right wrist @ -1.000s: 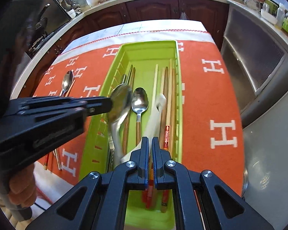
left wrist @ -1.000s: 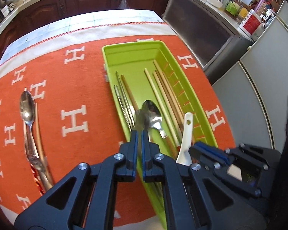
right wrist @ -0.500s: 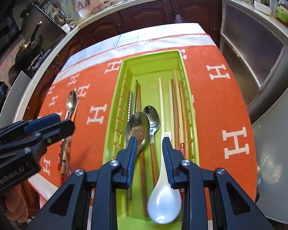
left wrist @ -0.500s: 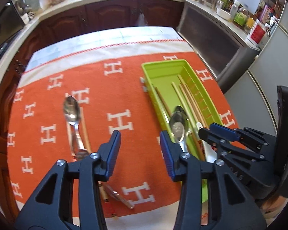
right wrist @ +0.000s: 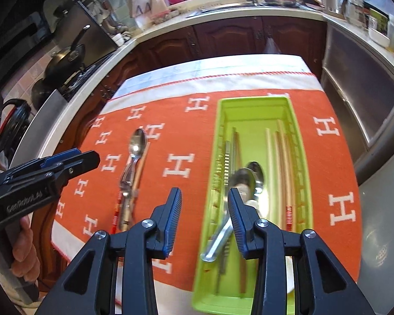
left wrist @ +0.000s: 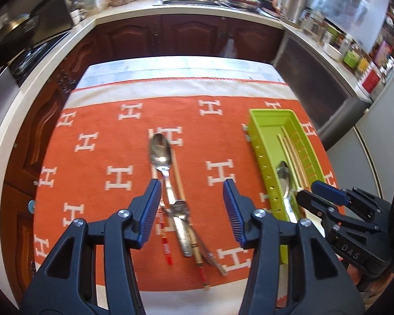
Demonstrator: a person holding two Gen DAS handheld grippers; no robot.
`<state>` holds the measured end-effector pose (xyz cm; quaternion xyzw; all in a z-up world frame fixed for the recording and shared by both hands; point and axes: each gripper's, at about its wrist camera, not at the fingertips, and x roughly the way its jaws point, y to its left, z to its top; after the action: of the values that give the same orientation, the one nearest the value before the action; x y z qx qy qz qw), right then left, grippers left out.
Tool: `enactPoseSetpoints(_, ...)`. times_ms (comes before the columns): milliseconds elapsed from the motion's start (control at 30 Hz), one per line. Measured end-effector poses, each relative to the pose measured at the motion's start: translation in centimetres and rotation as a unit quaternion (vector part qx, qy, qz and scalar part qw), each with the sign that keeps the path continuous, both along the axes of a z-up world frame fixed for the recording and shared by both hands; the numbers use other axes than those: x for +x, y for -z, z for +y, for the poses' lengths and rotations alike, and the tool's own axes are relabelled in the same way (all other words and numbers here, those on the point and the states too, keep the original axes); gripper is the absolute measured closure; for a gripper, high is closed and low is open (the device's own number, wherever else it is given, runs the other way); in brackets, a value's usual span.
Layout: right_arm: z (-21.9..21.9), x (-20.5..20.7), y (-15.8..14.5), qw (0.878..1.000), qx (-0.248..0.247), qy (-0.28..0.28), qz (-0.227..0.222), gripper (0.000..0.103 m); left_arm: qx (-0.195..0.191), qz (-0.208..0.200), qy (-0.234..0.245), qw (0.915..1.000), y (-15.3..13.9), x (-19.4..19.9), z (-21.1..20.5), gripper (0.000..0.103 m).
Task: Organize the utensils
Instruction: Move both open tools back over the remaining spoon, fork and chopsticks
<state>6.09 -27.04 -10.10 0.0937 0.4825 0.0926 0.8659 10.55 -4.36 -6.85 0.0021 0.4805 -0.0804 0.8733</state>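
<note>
A metal spoon (left wrist: 160,149) lies on the orange cloth (left wrist: 92,183) with chopsticks (left wrist: 178,178) and another metal utensil (left wrist: 182,225) beside it. My left gripper (left wrist: 191,191) hangs just above their handles, jaws opening, nothing between them. The green tray (right wrist: 252,101) holds two metal spoons (right wrist: 247,177), wooden chopsticks (right wrist: 281,157) and metal chopsticks (right wrist: 232,147). My right gripper (right wrist: 205,197) is above the tray's left edge, jaws opening and empty. In the right wrist view the left gripper (right wrist: 73,160) shows at the left. The left wrist view has the right gripper (left wrist: 325,191) over the tray (left wrist: 273,113).
The cloth covers a table with dark wooden cabinets (left wrist: 170,36) and a counter behind it. A grey appliance (right wrist: 359,99) stands close to the table's right side. A hand (right wrist: 21,244) holds the left gripper's handle. A stove with pans (right wrist: 65,60) is at the far left.
The left gripper let go of a metal spoon into the tray, opened, and moved up and left over the loose utensils. The right gripper opened, released the white spoon and rose.
</note>
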Motion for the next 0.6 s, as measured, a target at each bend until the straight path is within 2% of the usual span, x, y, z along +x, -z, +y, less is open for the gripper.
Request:
enactPoseSetpoints(67,1.0,0.0,-0.4,1.0,0.0,-0.008,-0.003,0.064,-0.006,0.001,-0.014,0.9999,0.0,0.0,1.4,0.057)
enactPoseSetpoints(133,2.2,0.1,-0.6,1.0,-0.004,-0.015,-0.006,0.056,-0.008,0.004,-0.032,0.9995,0.0,0.2,2.9,0.057)
enactPoseSetpoints(200,3.7,0.1,-0.8,1.0,-0.013,-0.025,-0.009,0.053,-0.008,0.004,-0.043,0.999,0.1,0.4,4.0,0.057)
enactPoseSetpoints(367,6.3,0.8,-0.5,0.999,-0.015,-0.046,-0.002,0.053,0.009,-0.002,-0.068,0.9976,0.7,0.6,6.5,0.057)
enactPoseSetpoints(600,9.2,1.9,0.9,0.996,0.003,-0.083,0.023,0.053,0.0,0.031,-0.081,0.9962,4.3,0.6,9.9,0.057)
